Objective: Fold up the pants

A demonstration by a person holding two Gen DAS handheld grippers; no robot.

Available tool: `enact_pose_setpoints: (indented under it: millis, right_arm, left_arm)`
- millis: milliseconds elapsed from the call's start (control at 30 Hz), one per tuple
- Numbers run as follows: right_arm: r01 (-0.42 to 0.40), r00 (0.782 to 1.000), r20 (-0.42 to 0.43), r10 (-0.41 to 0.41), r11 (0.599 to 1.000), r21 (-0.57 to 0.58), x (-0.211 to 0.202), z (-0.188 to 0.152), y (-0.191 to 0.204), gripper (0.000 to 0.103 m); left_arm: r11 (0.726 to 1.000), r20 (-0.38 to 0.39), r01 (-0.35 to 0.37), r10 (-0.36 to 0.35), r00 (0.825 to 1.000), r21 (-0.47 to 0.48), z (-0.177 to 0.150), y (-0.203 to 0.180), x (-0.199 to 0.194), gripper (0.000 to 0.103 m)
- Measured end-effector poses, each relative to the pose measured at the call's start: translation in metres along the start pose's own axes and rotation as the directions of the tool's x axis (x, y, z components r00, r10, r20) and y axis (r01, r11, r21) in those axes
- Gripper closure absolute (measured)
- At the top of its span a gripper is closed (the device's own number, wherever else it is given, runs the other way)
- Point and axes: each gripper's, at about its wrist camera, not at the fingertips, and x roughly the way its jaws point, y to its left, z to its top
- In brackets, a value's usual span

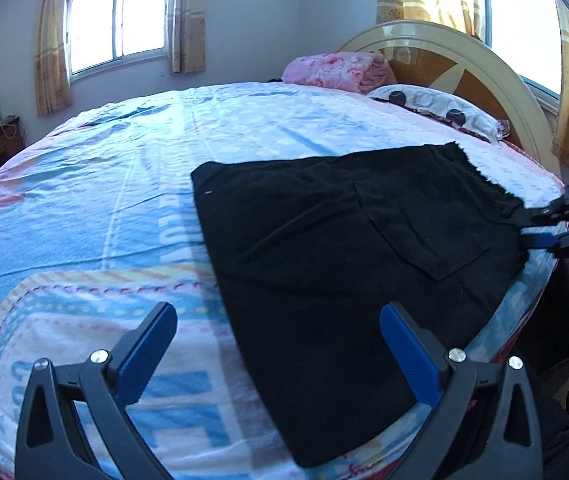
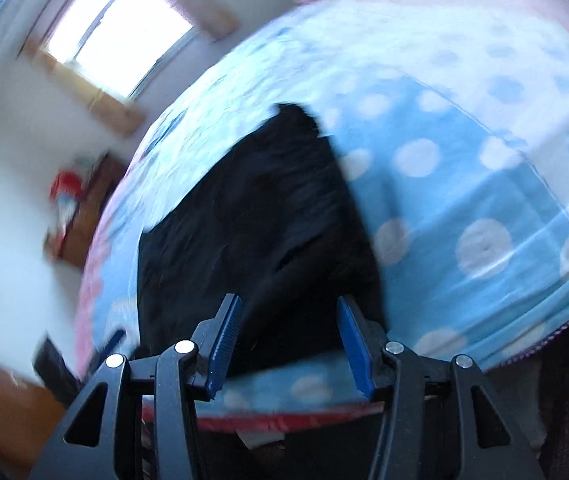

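Left gripper (image 1: 278, 354) hangs at the near bed edge, jaws spread wide, nothing between them. The black pants (image 1: 336, 248) lie folded flat on the patterned sheet (image 1: 84, 200). Right gripper (image 2: 288, 340) is at the waistband end, jaws half apart; whether cloth is pinched, I cannot tell. Farther off, a pillow (image 1: 436, 110) and a pink blanket (image 1: 336, 70) by the headboard (image 1: 480, 68).
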Motion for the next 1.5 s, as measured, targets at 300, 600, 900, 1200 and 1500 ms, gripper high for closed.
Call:
enact_pose_setpoints:
  millis: [300,600,900,1200,1500]
  right_arm:
    - [-0.074,0.997,0.029,0.075,0.997,-0.034,-0.010,-0.008,-0.002,0.096]
    - [-0.067,0.997,-0.038,0.067,0.998,0.008,0.017,-0.014,-0.021,0.096]
    - [0.043,0.989,0.144,-0.029,0.994,-0.096,-0.042,0.030,-0.004,0.076]
    - [-0.061,0.996,0.065,0.067,0.994,-0.088,0.028,0.088,0.021,0.067]
    - [-0.002,1.000,0.017,0.003,1.000,-0.031,0.055,0.089,-0.014,0.103]
  left_arm:
    - [0.999,-0.022,0.038,-0.039,0.999,-0.020,-0.004,0.004,0.015,0.000]
    - [1.000,0.011,-0.009,0.009,1.000,-0.007,0.018,0.014,0.001,0.000]
    - [0.997,0.033,-0.053,0.050,0.998,0.065,0.096,0.043,0.038,0.000]
    - [0.988,-0.096,-0.125,0.134,0.986,0.092,0.109,0.061,0.120,0.000]
    - [0.993,-0.108,-0.118,0.120,0.987,0.025,0.112,0.073,0.128,0.000]
